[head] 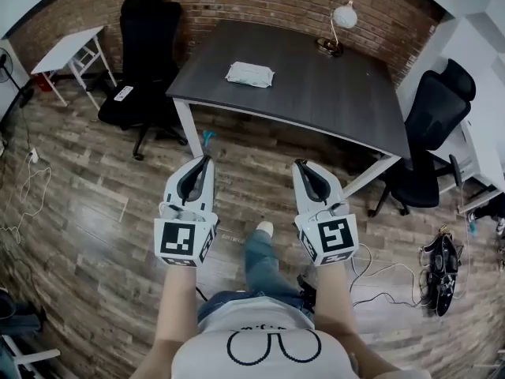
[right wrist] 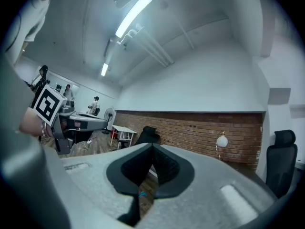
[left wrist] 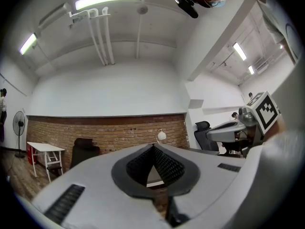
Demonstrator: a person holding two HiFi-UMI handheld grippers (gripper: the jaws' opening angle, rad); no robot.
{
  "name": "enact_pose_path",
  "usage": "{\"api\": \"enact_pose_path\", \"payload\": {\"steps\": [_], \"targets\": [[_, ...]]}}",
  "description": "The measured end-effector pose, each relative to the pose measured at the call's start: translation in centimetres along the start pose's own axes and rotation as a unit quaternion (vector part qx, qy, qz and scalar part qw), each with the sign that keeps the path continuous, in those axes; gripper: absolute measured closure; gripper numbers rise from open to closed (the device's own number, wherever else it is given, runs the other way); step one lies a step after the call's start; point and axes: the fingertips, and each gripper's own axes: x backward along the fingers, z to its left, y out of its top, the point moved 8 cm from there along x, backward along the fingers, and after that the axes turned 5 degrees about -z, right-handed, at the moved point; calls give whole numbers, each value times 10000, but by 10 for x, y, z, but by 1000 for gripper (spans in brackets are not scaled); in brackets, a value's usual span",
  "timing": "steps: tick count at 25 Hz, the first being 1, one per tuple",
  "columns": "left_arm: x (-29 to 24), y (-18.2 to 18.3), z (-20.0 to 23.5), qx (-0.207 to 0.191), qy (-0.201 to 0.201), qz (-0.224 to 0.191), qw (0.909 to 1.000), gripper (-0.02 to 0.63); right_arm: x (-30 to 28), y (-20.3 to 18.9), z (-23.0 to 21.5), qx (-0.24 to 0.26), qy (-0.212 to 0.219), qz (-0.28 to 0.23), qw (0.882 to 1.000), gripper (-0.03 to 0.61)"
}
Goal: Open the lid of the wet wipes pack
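A pale wet wipes pack lies flat on the dark grey table, toward its far left part. Both grippers are held out over the wooden floor, well short of the table. My left gripper is shut, its tips meeting with nothing between them. My right gripper is shut too and holds nothing. In the left gripper view the dark pads meet at the tip, with the brick wall beyond. The right gripper view shows its pads likewise closed. The pack appears in neither gripper view.
A desk lamp stands at the table's far edge. Black office chairs sit left and right of the table. A small white table is at the far left. Cables lie on the floor at the right.
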Motion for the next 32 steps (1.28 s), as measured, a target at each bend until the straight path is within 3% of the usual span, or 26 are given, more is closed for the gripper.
{"api": "enact_pose_path", "payload": {"steps": [18, 23, 32], "targets": [[-291, -63, 74, 192, 233, 220, 9993, 615, -247, -65, -184, -98, 507, 124, 9986, 577], [-328, -81, 89, 441, 307, 374, 9979, 615, -279, -83, -203, -181, 604, 252, 9977, 577], [-393, -120, 128, 758, -248, 840, 9933, 612, -339, -115, -220, -260, 561, 488, 9969, 577]]}}
